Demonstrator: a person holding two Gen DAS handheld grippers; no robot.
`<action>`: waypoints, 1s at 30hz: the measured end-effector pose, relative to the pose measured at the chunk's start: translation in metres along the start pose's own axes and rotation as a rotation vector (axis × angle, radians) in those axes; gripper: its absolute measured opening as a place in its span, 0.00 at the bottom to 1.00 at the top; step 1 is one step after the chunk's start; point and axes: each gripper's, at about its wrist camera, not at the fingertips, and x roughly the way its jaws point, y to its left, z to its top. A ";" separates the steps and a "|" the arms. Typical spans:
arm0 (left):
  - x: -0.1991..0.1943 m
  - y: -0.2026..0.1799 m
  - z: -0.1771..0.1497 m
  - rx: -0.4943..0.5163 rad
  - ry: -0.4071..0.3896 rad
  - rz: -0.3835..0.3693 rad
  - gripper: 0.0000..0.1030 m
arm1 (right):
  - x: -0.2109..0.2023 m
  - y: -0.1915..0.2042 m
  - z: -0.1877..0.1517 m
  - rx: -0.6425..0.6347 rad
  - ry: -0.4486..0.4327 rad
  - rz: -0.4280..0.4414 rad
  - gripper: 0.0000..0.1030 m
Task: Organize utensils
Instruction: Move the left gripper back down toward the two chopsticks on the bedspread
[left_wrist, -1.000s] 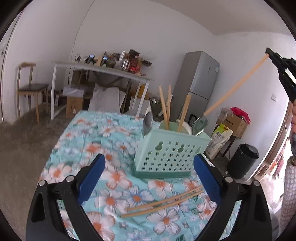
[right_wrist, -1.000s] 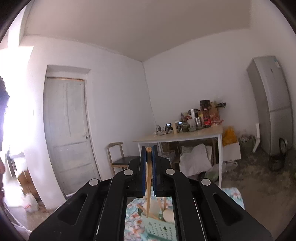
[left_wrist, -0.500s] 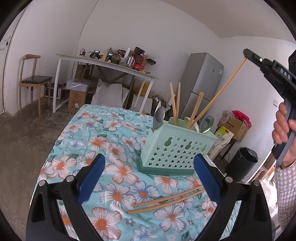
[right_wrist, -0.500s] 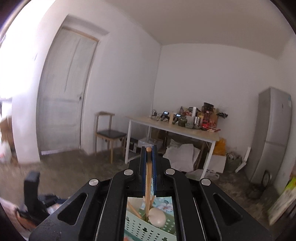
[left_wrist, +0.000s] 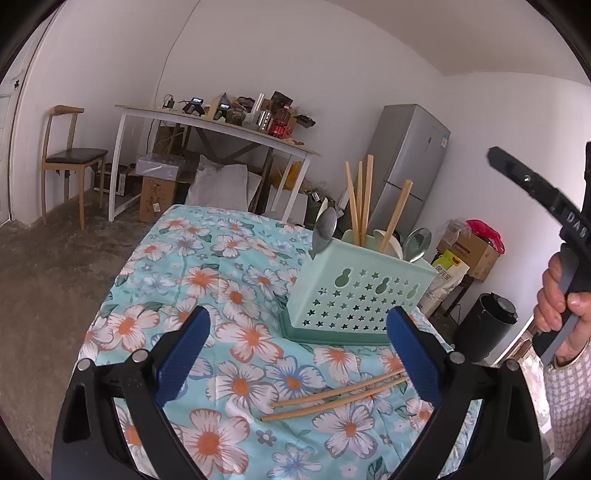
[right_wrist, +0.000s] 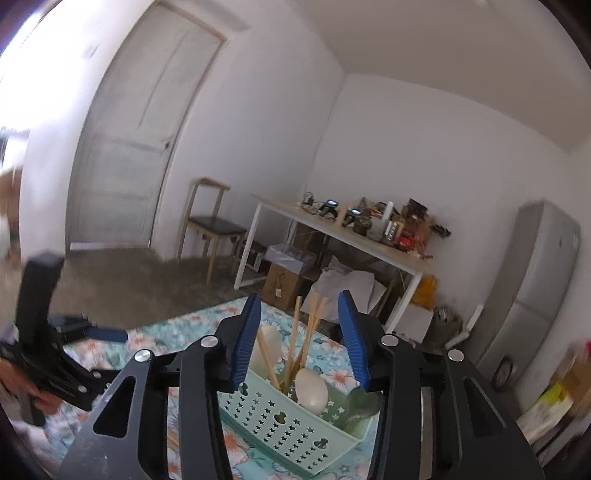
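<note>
A mint green utensil holder (left_wrist: 354, 291) with star holes stands on the floral tablecloth (left_wrist: 221, 280). It holds wooden chopsticks (left_wrist: 360, 199), two metal spoons (left_wrist: 325, 229) and a white spoon (right_wrist: 311, 390). Two loose chopsticks (left_wrist: 336, 397) lie on the cloth in front of the holder, between my left gripper's fingers. My left gripper (left_wrist: 295, 354) is open and empty, low over the cloth. My right gripper (right_wrist: 300, 339) is open and empty, above the holder (right_wrist: 291, 424); it also shows at the right in the left wrist view (left_wrist: 535, 195).
The table's edge runs close behind the holder. Beyond stand a cluttered white table (left_wrist: 207, 122), a wooden chair (left_wrist: 70, 155), a grey fridge (left_wrist: 406, 166), a black bin (left_wrist: 487, 325) and cardboard boxes (left_wrist: 472, 251). A door (right_wrist: 136, 140) is at the far left.
My right gripper has opened and let go of the chopstick it held, which now stands in the holder. It has tilted down over the holder. The left gripper has stayed open.
</note>
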 end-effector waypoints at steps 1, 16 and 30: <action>0.000 -0.001 0.000 0.002 0.000 -0.002 0.91 | -0.004 -0.008 0.000 0.040 0.000 -0.001 0.42; 0.001 -0.010 -0.004 0.052 0.029 0.012 0.91 | -0.018 -0.070 -0.090 0.633 0.285 0.023 0.54; 0.042 -0.062 -0.052 0.406 0.204 0.063 0.91 | 0.008 -0.077 -0.205 1.129 0.607 0.146 0.55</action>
